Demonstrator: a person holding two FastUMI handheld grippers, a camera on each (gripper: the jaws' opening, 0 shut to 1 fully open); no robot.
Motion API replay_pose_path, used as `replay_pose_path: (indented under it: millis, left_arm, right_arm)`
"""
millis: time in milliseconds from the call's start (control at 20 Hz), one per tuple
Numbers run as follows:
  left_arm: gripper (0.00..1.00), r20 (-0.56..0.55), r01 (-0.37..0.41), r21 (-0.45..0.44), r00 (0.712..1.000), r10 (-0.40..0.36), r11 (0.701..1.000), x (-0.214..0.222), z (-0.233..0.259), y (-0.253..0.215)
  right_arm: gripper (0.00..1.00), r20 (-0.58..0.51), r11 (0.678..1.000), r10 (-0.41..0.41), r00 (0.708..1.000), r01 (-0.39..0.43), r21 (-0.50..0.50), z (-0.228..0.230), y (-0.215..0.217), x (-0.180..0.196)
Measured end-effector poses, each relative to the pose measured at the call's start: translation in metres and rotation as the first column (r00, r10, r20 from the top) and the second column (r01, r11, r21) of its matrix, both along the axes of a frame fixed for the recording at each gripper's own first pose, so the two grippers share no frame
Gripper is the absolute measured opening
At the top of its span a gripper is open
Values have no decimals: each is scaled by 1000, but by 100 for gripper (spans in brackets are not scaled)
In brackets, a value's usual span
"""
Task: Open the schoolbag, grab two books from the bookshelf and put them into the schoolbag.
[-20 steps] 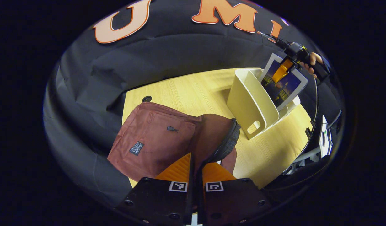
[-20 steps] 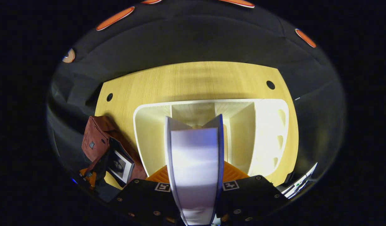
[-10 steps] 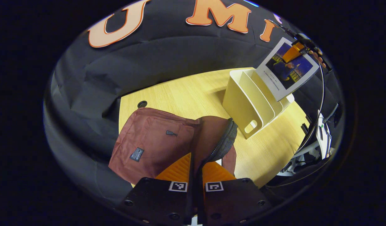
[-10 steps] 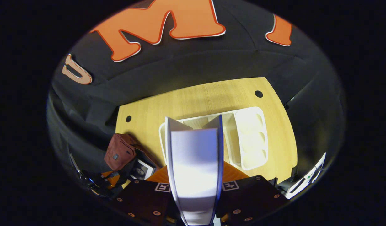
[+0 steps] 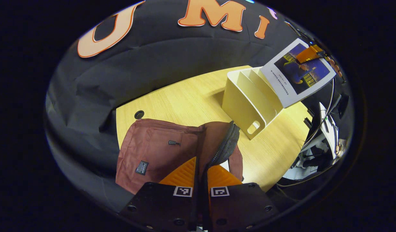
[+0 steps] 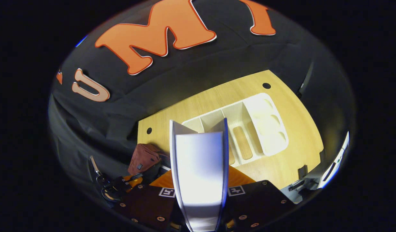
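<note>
Black cloth wall [image 5: 172, 54] across upper half of left gripper view, creased, draped down to table edge. Light wood-grain table [image 5: 191, 100] mid-frame, round cable hole [image 5: 139, 114] near its left corner; second hole [image 6: 266, 85] upper right in right gripper view. White equipment and cables [image 5: 323, 135] at right edge, blurred.

A pale wooden table [image 5: 191, 100] with round cable holes [image 5: 139, 114] stands before black cloth [image 5: 146, 67].

Bag [image 5: 159, 151] interior is hidden by its raised flap. Bag label is too small to read. Shelf [image 6: 249, 129] front is blocked by the book [image 6: 199, 170].
</note>
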State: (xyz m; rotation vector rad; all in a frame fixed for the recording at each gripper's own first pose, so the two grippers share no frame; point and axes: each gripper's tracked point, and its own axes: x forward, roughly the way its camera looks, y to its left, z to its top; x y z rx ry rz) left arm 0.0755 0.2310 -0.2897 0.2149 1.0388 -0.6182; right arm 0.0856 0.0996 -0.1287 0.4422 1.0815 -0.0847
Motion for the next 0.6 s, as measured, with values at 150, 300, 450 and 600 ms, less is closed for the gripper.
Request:
replay_pose_path:
  millis: [150, 300, 450, 600]
  left_arm:
    - [7, -3, 27, -5, 1000, -27, 1000, 2, 1, 0]
    - [7, -6, 43, -12, 999, -43, 999, 3, 0, -2]
    - [7, -6, 50, -18, 999, -50, 999, 2, 1, -6]
    - [7, -1, 44, -30, 999, -44, 999, 1, 1, -5]
  right_arm:
    - [41, -7, 994, -47, 999, 47, 99, -19, 24, -22]
    - [41, -20, 974, -82, 996, 84, 209, -39, 51, -43]
    - [41, -36, 959, -96, 995, 102, 264, -58, 72, -54]
    - [41, -47, 942, -65, 997, 77, 327, -76, 108, -65]
